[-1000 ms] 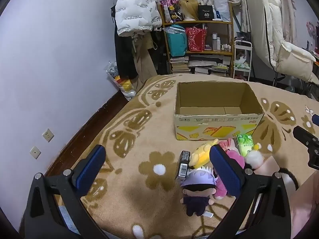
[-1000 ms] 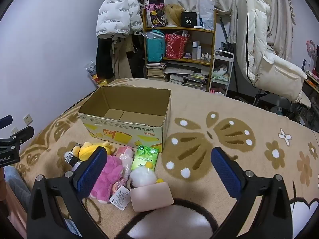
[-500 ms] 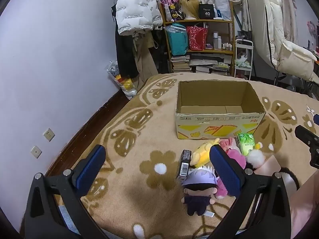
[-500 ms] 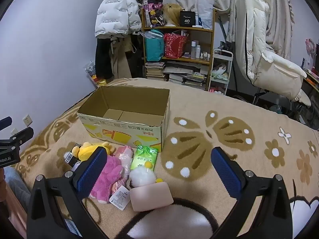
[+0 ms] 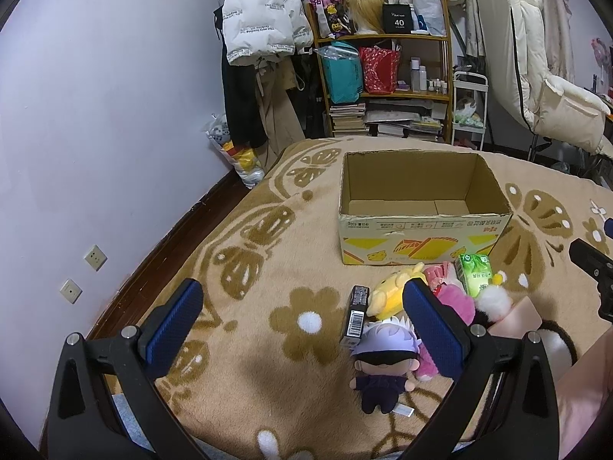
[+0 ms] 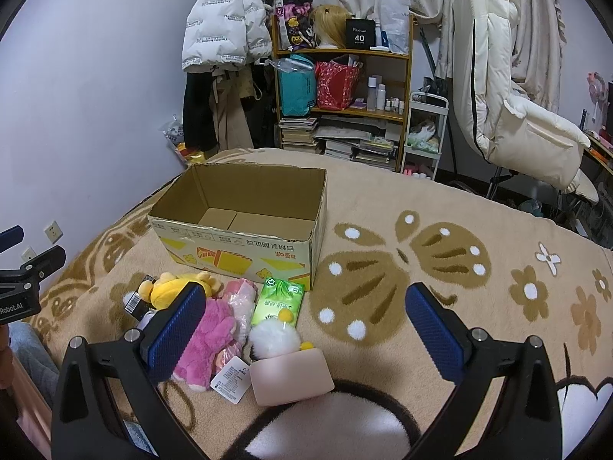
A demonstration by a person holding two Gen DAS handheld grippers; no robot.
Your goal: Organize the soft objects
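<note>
An empty cardboard box point(image 5: 421, 226) point(image 6: 245, 245) stands open on the patterned blanket. In front of it lies a heap: a yellow plush point(image 5: 390, 291) point(image 6: 172, 287), a pink plush point(image 5: 456, 306) point(image 6: 208, 341), a white-haired doll point(image 5: 383, 360), a green tissue pack point(image 5: 475, 272) point(image 6: 277, 301), a white pompom point(image 6: 274, 339), a pink block point(image 6: 291, 377) and a small black box point(image 5: 356, 316). My left gripper point(image 5: 302, 329) hovers open just left of the doll. My right gripper point(image 6: 302, 329) hangs open above the pompom and the pink block.
A wooden shelf point(image 5: 387, 76) crammed with bags and books stands behind the bed. Coats point(image 5: 260, 27) hang to its left, and a cream padded chair point(image 6: 513, 115) is at the right. The blanket point(image 6: 479, 287) right of the box is bare.
Both views drift very slightly, the room sliding a touch; the toys and the box lie where they were, and both grippers stay open.
</note>
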